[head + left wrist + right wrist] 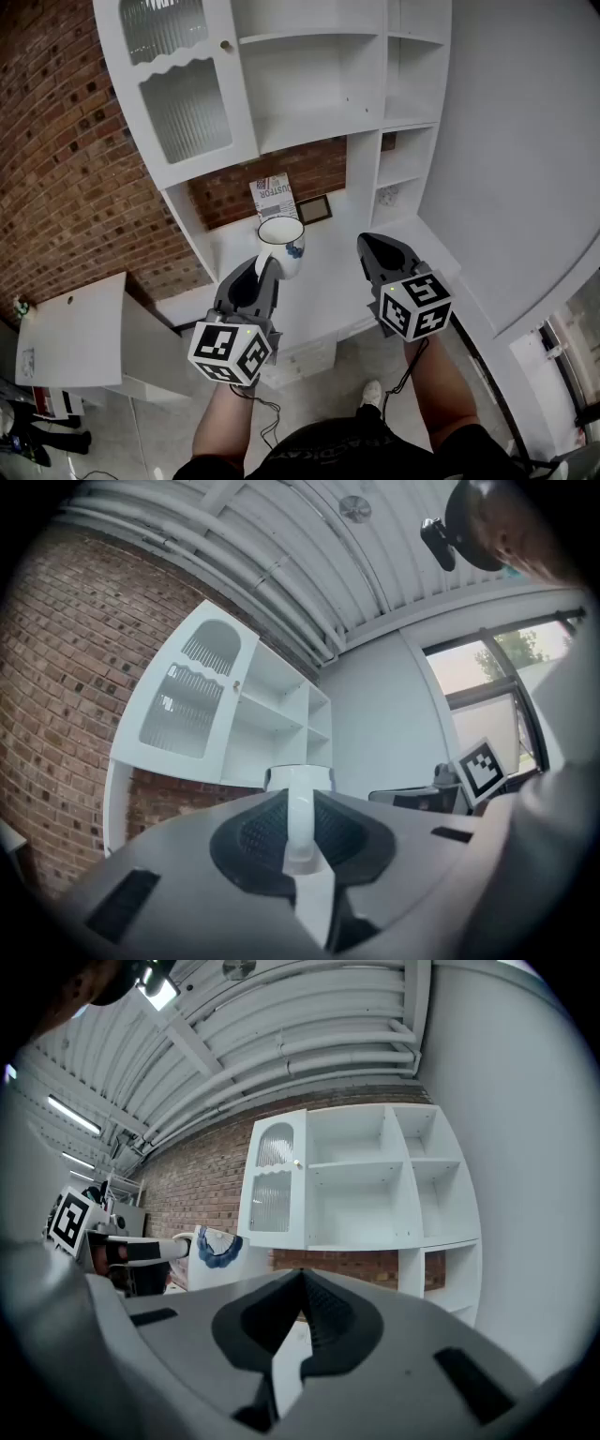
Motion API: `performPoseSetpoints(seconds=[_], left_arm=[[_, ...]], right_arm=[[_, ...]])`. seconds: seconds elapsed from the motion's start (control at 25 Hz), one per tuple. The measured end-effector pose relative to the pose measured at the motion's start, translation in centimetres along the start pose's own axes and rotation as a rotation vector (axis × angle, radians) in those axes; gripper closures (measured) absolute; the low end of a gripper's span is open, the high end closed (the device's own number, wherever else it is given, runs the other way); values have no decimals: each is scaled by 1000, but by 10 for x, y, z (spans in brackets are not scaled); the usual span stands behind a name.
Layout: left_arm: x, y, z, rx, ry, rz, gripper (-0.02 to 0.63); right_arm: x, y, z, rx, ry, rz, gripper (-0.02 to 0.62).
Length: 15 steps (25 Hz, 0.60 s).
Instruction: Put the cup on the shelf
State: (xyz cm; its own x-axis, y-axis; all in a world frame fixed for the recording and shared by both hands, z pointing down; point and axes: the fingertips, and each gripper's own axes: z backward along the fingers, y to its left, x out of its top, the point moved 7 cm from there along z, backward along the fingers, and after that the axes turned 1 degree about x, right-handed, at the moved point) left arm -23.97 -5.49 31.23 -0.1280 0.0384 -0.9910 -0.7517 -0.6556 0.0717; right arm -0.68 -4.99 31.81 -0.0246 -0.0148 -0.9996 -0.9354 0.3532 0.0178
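Standing across the upper half of the head view, the white shelf unit (319, 94) offers open compartments to the right of its ribbed-glass door (187, 103). The wide middle shelf (317, 127) looks the easiest target. Below it, the white worktop (319, 291) runs across the centre of the frame, with a printed card (274, 195) and a small dark frame (314, 209) leaning at its back against brick.

The cup (281, 242), white with a blue pattern, hangs upright above that worktop at centre frame, not yet on any shelf. The left hand-held gripper (265, 270) grasps it by the handle (298, 822), which the left gripper view shows pinched between the pads. The right hand-held gripper (370, 244) is clenched on nothing, just right of the cup.

To do the lift well, I judge the cup should rise level, mouth up, since a pinch on the handle lets the body swing. Carry it over the shelf lip and clear of the door edge. Lower it until the base sits flat, then release. The right one is best held off to the side.
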Motion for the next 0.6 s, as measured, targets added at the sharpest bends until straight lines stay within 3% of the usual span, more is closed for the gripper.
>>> performPoseSetpoints(seconds=[0.6], left_arm=[[6, -10, 4, -1, -14, -10, 552]], right_arm=[[8, 0, 8, 3, -7, 14, 595]])
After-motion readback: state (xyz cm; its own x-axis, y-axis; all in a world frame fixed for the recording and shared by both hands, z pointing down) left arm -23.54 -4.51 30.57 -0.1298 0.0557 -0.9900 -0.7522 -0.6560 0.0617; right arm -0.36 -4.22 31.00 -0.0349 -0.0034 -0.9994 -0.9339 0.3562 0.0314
